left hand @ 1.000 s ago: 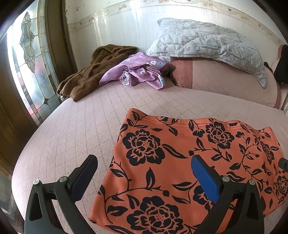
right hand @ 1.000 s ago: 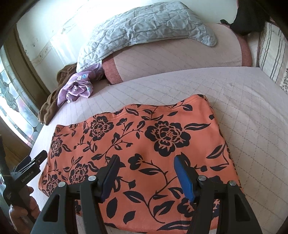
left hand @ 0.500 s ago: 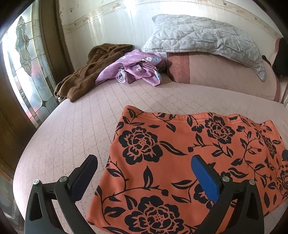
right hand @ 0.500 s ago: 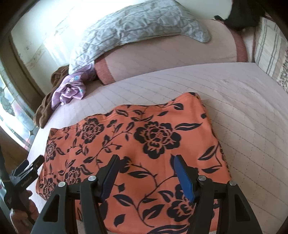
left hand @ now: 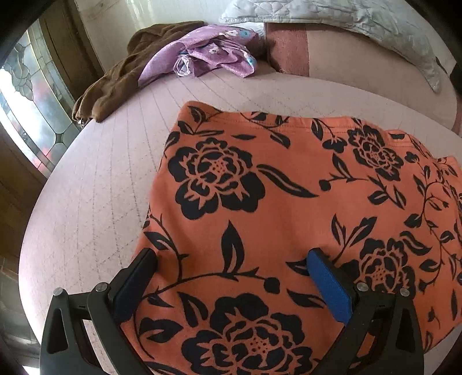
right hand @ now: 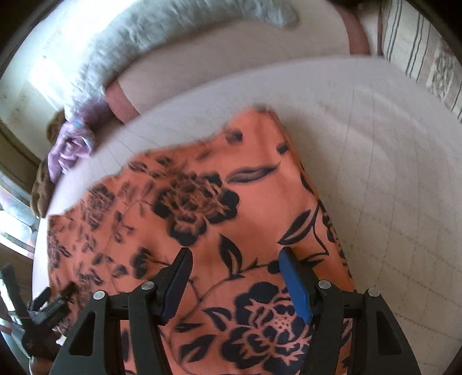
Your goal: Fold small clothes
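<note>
- The orange floral garment (left hand: 288, 207) lies spread flat on the pink quilted bed (left hand: 95, 184), its hemmed edge toward the pillows
- The left gripper (left hand: 231, 277) hangs low over the garment's left end, fingers wide apart with nothing between them; the left finger (left hand: 135, 282) sits at the cloth's edge, but whether it touches cannot be told
- The right gripper (right hand: 235, 277) is over the garment's right part, fingers (right hand: 294, 285) apart and empty
- No containers show; a brown garment (left hand: 115, 78) and a purple flowered cloth (left hand: 208, 54) lie heaped at the bed's far left, touching each other
- A grey quilted pillow (left hand: 361, 26) rests on a pink bolster (left hand: 346, 63), its top cut off by the frame
- The right wrist view is motion-blurred, so the garment's far edge and pattern smear; the left gripper shows there only as a dark shape at the lower left corner
</note>
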